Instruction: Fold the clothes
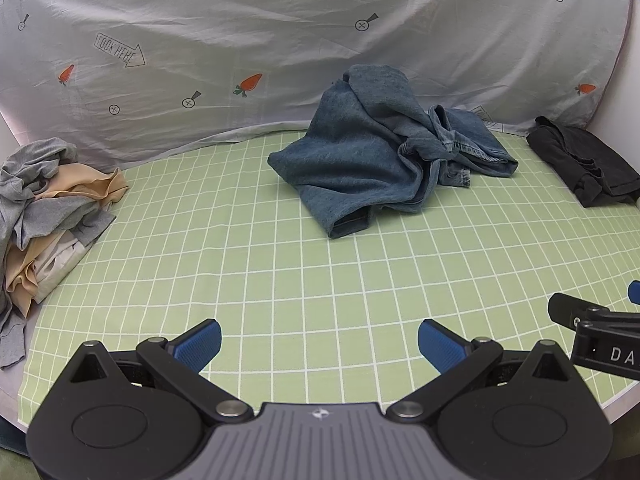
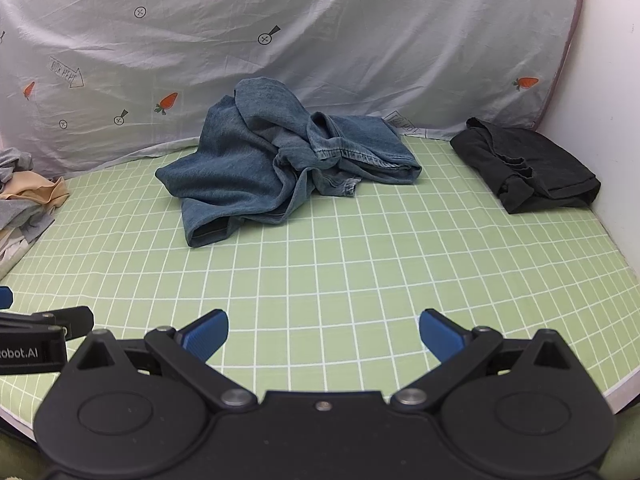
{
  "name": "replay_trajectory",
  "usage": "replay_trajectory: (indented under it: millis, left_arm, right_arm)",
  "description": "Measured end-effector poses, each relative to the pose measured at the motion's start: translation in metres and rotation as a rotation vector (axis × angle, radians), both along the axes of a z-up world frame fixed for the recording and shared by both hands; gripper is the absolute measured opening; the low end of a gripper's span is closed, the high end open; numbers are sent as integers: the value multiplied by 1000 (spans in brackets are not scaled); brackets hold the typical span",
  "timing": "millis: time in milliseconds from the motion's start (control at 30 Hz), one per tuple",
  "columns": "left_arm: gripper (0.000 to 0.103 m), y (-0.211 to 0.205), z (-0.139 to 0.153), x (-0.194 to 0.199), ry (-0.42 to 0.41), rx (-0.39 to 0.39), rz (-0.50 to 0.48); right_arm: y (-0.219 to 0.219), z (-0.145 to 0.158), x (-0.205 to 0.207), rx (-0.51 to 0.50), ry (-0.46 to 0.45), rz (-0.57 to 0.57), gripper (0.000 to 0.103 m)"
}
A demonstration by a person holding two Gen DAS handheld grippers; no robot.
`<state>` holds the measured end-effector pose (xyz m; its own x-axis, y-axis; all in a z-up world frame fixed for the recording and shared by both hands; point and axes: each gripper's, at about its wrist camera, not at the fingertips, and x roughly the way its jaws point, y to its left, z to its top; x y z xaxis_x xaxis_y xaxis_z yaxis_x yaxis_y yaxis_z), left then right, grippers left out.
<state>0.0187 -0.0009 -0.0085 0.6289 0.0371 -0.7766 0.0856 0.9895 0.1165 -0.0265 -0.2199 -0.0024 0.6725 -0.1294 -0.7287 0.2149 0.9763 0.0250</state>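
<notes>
Lying crumpled at the far middle of the green grid-patterned cloth [image 1: 280,280], close against the backdrop: one pair of blue denim jeans [image 1: 372,160], bunched in a heap, a hem facing forward, a seamed edge twisted over the top. Left gripper [image 1: 319,346]: hovering over the near edge of the cloth, jaws spread wide, blue pads [image 1: 200,344] bare, nothing between them, well apart from the jeans. Right gripper [image 2: 323,334]: likewise over the near edge, jaws released and spread wide, grasping nothing; it sits just beside the left gripper, each showing at the margin of the other's view. Far right corner: one dark grey garment [image 2: 528,168], folded, resting by the white wall [image 2: 600,100]. Left edge: one loose pile of grey and beige clothes [image 1: 48,208], unfolded, partly spilling off the cloth. Backdrop: pale sheet [image 1: 280,40] printed with carrots, arrows and small round marks, wrinkled, hanging behind the jeans.
</notes>
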Motion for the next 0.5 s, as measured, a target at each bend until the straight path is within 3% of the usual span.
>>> replay_trajectory:
  millis: [400, 500]
  left_arm:
    - [103, -8, -7, 33, 16, 13, -11]
    - [103, -11, -10, 48, 19, 0, -74]
  right_arm:
    - [-13, -7, 30, 11, 13, -8, 103]
    - [-20, -11, 46, 12, 16, -10, 103]
